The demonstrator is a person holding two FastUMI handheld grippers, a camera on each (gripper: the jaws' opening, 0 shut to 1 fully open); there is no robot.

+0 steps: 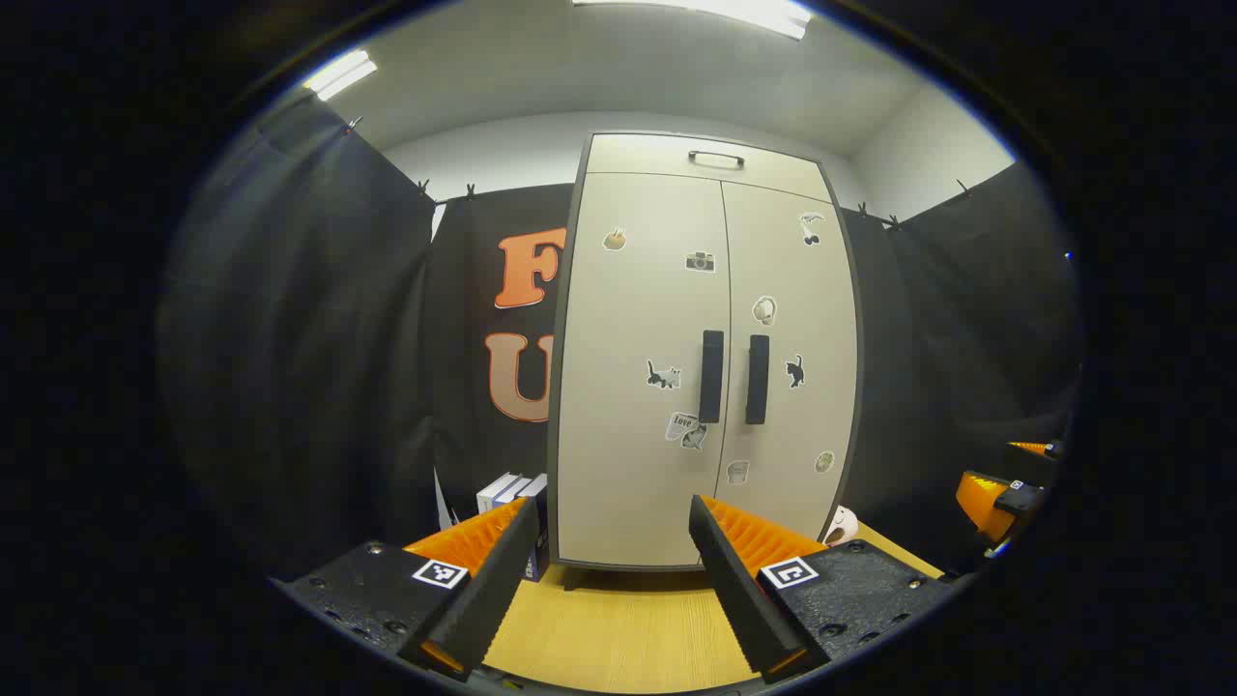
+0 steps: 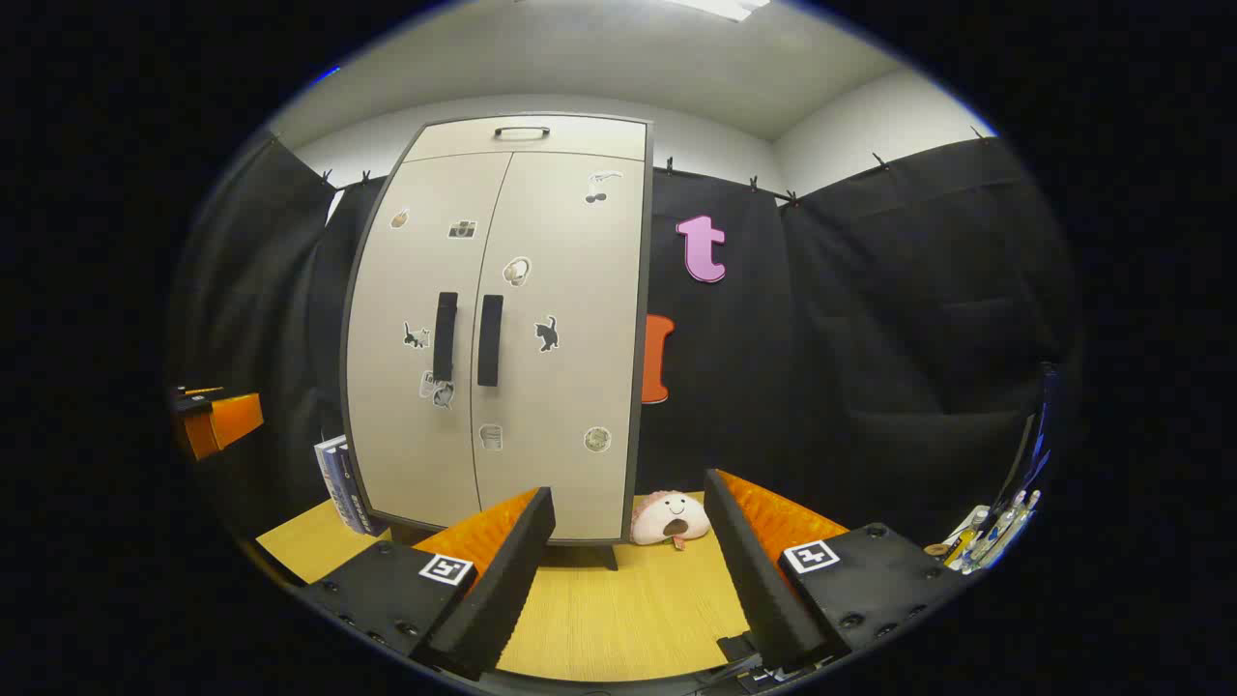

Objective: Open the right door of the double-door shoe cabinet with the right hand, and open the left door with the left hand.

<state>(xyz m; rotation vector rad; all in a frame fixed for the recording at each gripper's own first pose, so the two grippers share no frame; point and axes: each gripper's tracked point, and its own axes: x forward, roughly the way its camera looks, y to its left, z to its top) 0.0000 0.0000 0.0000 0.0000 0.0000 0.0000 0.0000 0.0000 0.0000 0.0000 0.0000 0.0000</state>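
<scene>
**Still shut, both doors waiting**

Upright on the wooden table (image 2: pixel 618 599), the shoe cabinet (image 2: pixel 503 319) has its two vertical handles side by side at the centre seam. The right handle (image 2: pixel 490 340) lies ahead and up-left of the right gripper (image 2: pixel 628 580); the left handle (image 1: pixel 711 376) sits straight ahead of the left gripper (image 1: pixel 604 590). Both grippers gape wide, holding nothing, well short.
</scene>
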